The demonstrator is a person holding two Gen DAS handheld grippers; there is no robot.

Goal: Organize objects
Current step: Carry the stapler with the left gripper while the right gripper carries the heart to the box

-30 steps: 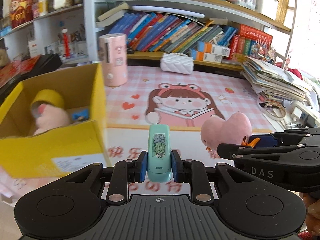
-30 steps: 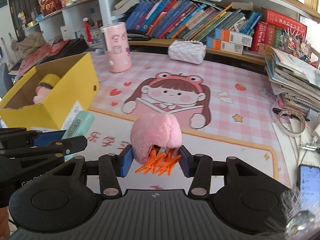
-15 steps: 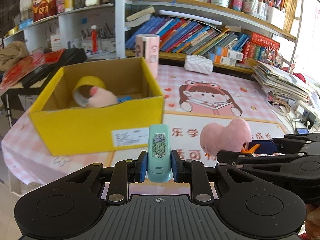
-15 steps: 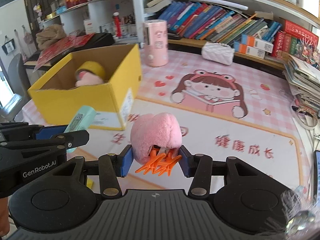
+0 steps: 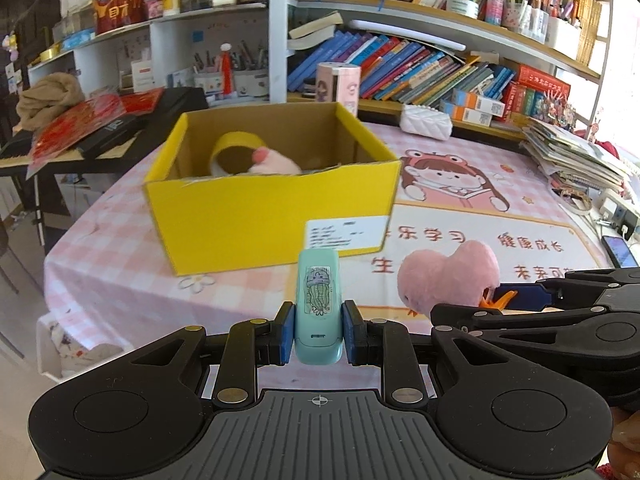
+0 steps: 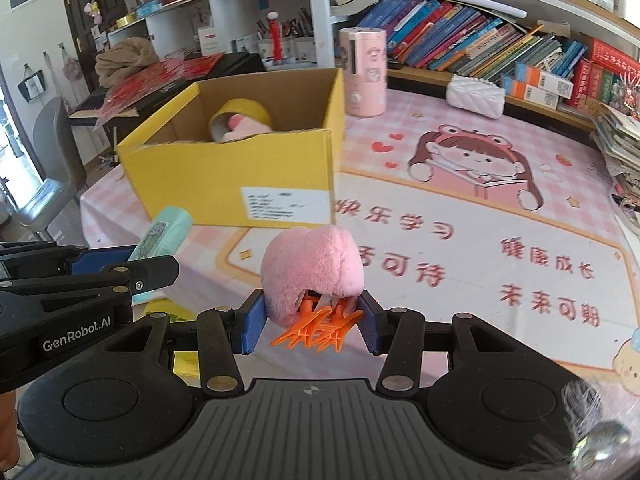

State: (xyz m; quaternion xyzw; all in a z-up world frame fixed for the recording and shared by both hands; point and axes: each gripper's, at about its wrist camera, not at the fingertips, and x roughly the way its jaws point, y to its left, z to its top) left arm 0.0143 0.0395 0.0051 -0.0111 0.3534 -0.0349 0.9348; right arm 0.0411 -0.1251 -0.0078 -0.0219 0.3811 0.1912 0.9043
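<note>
The left gripper (image 5: 319, 334) has its fingers pinching a small mint-green stapler-like case (image 5: 319, 304) with a jellyfish sticker on its top; the case stands upright between the blue pads, above the pink checked worktop (image 5: 120, 280). Just to its right, the right gripper (image 6: 312, 322) has its fingers clamped on a pink plush toy (image 6: 312, 270) with orange plastic feet, which stick out below the plush between the pads. Both grippers hang side by side in front of an open yellow cardboard box (image 5: 272, 216), near it but not over it. The box sits on the worktop with a white label on its near wall, and inside it lie a roll of yellow tape (image 5: 234, 148) and another pale pink plush (image 5: 276, 166), touching each other. Behind the box stand a pink cylindrical container (image 6: 362, 72) and a white quilted pouch (image 6: 476, 96), against a shelf of leaning books (image 5: 420, 72). A cartoon girl is printed on the mat to the right of the box.
</note>
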